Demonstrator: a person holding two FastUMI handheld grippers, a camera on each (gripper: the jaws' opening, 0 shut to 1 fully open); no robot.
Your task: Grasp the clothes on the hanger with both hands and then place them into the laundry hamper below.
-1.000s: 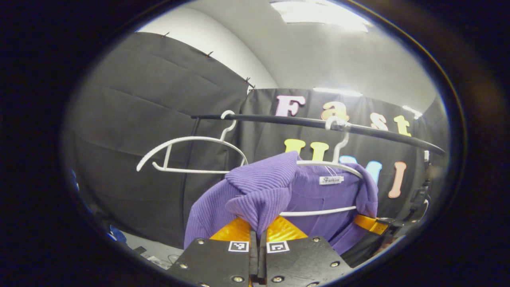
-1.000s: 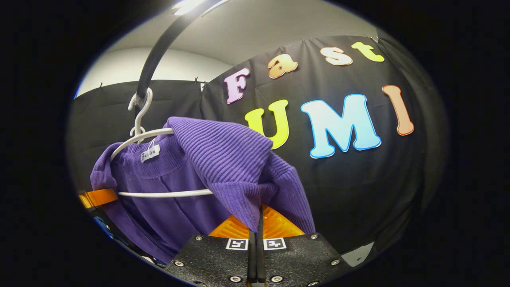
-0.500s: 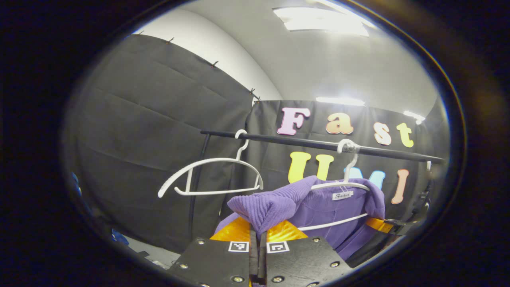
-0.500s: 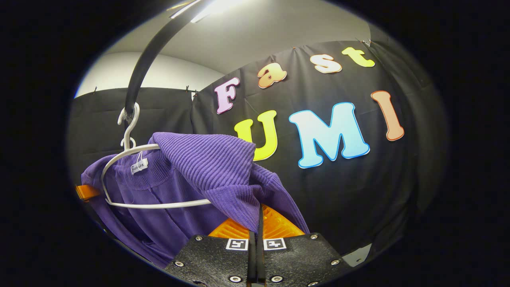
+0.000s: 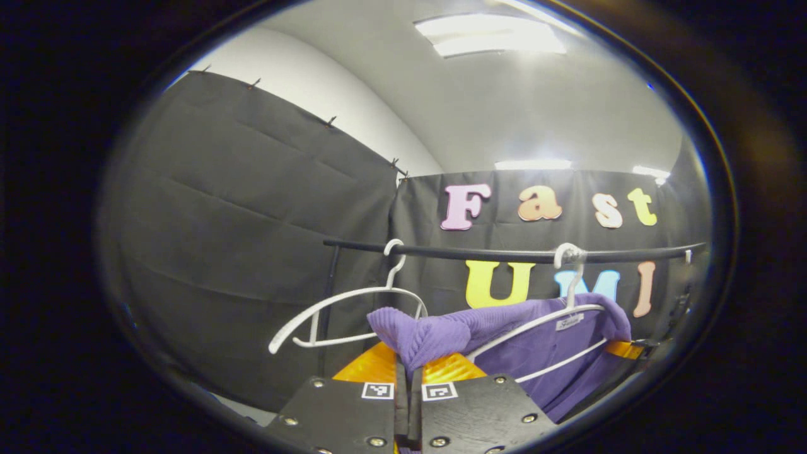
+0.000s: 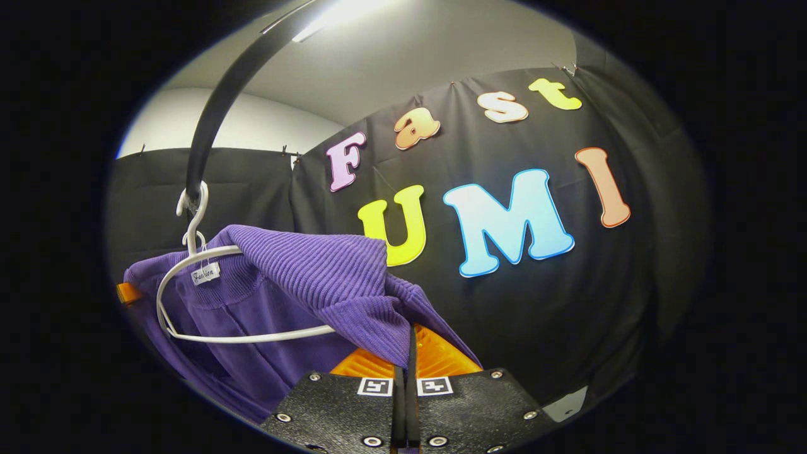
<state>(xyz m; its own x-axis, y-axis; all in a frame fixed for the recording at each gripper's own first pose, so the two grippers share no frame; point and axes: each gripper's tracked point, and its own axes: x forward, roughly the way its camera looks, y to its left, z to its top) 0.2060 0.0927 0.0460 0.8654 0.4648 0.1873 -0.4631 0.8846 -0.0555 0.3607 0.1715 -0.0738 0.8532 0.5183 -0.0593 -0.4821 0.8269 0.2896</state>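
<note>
both grippers have a shoulder of the purple ribbed sweater (image 5: 542,353) clenched between their fingers: the left gripper (image 5: 408,372) pinches a bunched fold at the near left, and the right gripper (image 6: 408,353) pinches the other shoulder, its fingers pressed together on the knit. the sweater is half off its white hanger (image 6: 189,309), which hangs by its hook from the black rail (image 5: 504,253); in the left gripper view the hanger's arm and lower bar lie bare across the front of the cloth, while the far shoulder and collar look to be draped on it. the worry from here is that the collar snags on the hanger's far arm, so a pull would tip the hanger, drag it along the rail or unhook it and carry it down with the garment. uneven pulls from the two hands could also stretch the knit or slip it out of one pinch. the laundry hamper can't be judged from here, so the drop will want care. against a second ago, the left gripper has drawn back and down: the rail sat higher and closer then, the sweater filled more of its view, and the empty white hanger (image 5: 347,315) on the left now sits lower and smaller. the sweater's hanger now tilts more steeply.
</note>
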